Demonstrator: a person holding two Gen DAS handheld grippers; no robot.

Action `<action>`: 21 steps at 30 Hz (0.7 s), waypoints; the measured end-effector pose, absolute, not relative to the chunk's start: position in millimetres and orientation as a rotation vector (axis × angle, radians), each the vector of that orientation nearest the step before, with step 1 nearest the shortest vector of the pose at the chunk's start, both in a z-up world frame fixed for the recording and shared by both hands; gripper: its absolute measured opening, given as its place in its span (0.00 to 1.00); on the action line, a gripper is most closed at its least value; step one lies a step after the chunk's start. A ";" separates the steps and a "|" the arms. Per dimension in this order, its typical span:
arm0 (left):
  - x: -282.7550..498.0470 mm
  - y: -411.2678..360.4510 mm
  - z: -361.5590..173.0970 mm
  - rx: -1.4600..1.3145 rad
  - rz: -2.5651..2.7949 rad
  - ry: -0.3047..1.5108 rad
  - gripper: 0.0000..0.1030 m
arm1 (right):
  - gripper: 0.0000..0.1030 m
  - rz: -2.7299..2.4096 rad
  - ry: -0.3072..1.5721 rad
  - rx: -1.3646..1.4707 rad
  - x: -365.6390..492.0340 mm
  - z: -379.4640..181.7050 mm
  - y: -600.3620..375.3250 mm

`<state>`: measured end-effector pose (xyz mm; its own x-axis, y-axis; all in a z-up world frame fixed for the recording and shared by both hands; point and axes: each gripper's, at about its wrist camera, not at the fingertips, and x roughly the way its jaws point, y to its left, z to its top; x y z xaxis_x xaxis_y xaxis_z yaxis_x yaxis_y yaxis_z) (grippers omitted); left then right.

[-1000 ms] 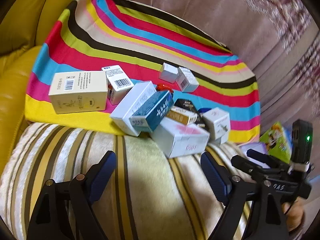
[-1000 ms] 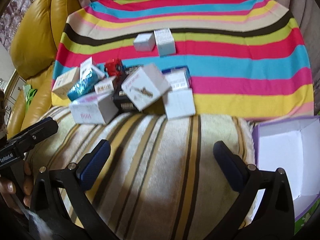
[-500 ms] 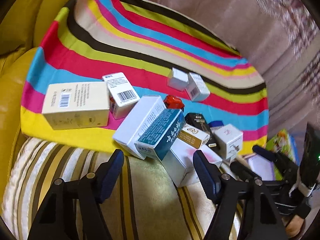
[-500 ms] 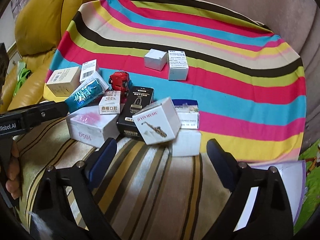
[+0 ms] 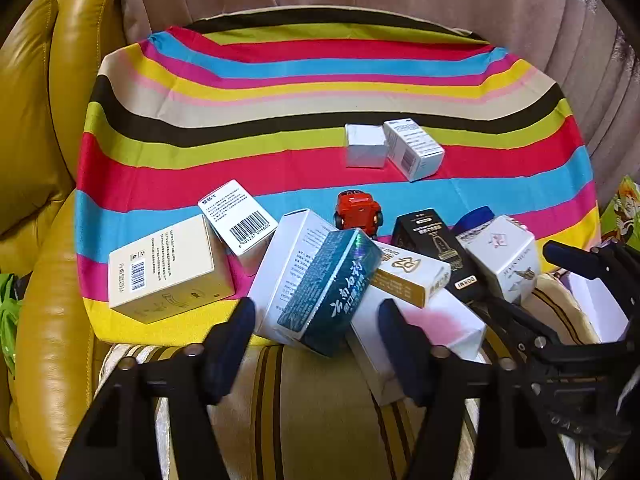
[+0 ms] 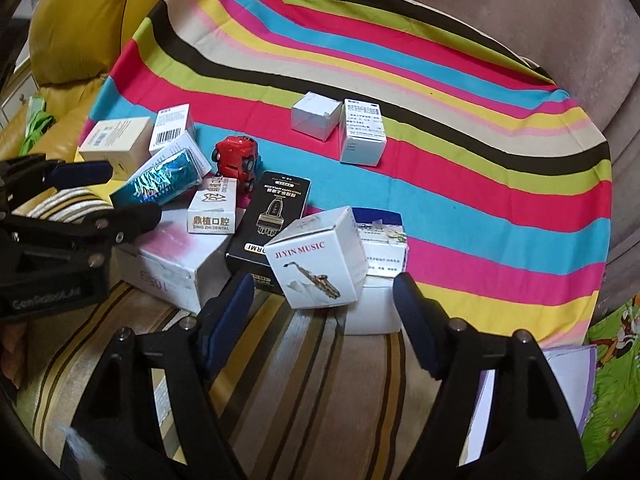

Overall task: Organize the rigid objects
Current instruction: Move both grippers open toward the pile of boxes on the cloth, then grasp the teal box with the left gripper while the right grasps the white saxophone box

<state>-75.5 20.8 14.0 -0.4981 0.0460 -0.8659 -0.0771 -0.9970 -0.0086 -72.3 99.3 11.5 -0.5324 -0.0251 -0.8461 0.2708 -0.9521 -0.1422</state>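
Striped cloth (image 5: 280, 148), left gripper (image 5: 316, 344) closing – teal box (image 5: 332, 288) between, right gripper (image 6: 324, 320) closing – nothing gripped

Left gripper (image 5: 316, 340) pitched steeply downward, both black arms reaching up from the bottom of its own view. Jaws partway apart and closing; dark blue pads (image 5: 230, 342) clear of any contact, nothing pressed between them. Right gripper (image 6: 320, 324) at a similar downward pitch, jaws wider than the left's (also closing), pads (image 6: 416, 320) bare. Each gripper showed in the other's view: the right at the right edge of the left view, the left at the left edge of the right view, so the two stood side by side.
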 end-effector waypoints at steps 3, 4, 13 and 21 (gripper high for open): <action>-78.1 20.7 11.0 -1.555 2.655 0.062 0.57 | 0.73 -2.584 0.419 1.422 -76.0 9.1 96.3; -78.6 21.0 10.3 -1.558 2.658 0.072 0.57 | 0.73 -2.585 0.425 1.421 -77.3 8.7 95.8; -82.5 16.1 7.6 -1.582 2.663 0.025 0.34 | 0.51 -2.556 0.325 1.460 -86.9 2.2 104.5; -75.5 -1.8 10.0 -1.531 2.645 -0.189 0.31 | 0.49 -2.560 0.152 1.397 -81.2 10.3 118.5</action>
<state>-75.5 -1.8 10.0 -0.4978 0.1303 -0.8575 -0.0073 -0.9892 -0.1461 -81.2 118.5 10.3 -0.5232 -0.1435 -0.8400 0.2417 -0.9702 0.0153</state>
